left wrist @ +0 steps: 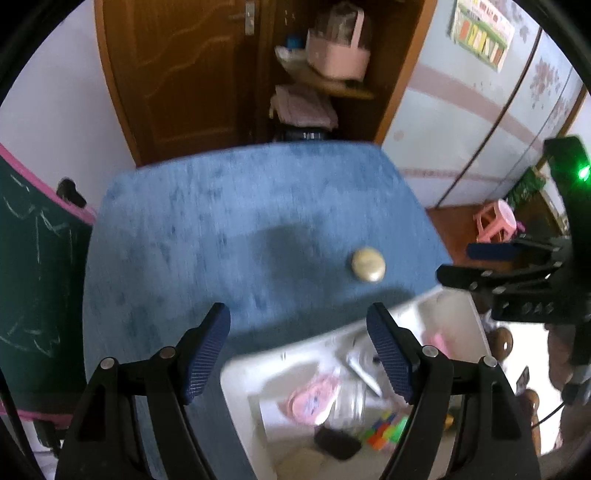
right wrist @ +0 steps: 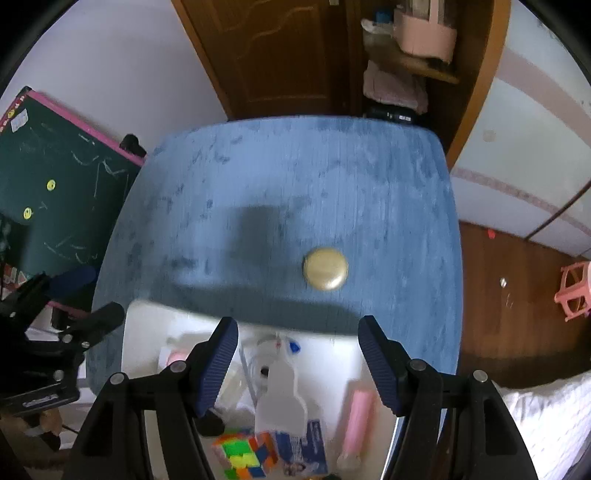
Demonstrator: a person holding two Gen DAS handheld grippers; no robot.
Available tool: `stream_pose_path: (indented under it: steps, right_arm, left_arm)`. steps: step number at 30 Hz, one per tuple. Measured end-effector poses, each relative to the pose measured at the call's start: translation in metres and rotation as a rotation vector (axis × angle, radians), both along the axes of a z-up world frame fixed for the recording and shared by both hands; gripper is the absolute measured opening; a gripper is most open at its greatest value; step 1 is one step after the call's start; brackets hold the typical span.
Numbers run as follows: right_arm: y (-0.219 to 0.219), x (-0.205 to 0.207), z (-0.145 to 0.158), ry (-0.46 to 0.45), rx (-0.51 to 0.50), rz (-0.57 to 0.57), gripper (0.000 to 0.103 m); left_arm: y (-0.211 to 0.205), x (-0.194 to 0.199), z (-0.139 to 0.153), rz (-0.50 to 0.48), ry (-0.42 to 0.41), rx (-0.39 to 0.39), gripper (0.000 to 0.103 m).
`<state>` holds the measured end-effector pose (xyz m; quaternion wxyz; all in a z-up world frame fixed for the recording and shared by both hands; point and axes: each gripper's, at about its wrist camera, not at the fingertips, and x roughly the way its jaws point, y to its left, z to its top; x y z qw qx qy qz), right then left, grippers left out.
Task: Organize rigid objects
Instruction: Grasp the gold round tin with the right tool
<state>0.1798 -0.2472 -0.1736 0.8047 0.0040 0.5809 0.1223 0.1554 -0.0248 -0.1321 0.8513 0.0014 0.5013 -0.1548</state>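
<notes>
A round gold disc [left wrist: 368, 264] lies alone on the blue table [left wrist: 221, 221]; it also shows in the right wrist view [right wrist: 325, 268]. A white bin [left wrist: 251, 384] at the table's near edge holds a colourful puzzle cube [right wrist: 243, 454], a white bottle [right wrist: 282, 398], a pink tube [right wrist: 356, 417] and other items. My left gripper [left wrist: 298, 328] is open and empty, over the bin's far rim. My right gripper [right wrist: 298, 339] is open and empty above the bin [right wrist: 147, 332], just short of the disc. The right gripper also shows in the left wrist view [left wrist: 476, 264].
A green chalkboard [right wrist: 66, 184] with a pink frame stands left of the table. A wooden door [right wrist: 288, 55] and shelves with a pink container [right wrist: 424, 33] lie behind. A pink stool [right wrist: 576, 291] stands on the wood floor to the right.
</notes>
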Motion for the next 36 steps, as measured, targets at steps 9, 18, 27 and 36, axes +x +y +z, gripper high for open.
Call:
stream_pose_path:
  steps: [9,18,27,36]
  right_arm:
    - [0.009,0.051,-0.022,0.032,-0.018,0.002,0.069]
    - [0.016,0.084,-0.093,0.172,-0.062,-0.023,0.068]
    - [0.022,0.096,-0.149,0.292,-0.115,-0.057,0.068]
    - [0.029,0.096,-0.165,0.301,-0.167,-0.069,0.068]
  left_arm:
    - [0.004,0.031,0.019,0.074,-0.089,-0.015,0.079]
    - [0.01,0.037,0.002,0.115,-0.048,-0.028,0.079]
    - [0.018,0.035,-0.018,0.147,0.009,-0.026,0.079]
    - [0.019,0.033,-0.028,0.152,0.041,-0.037,0.079]
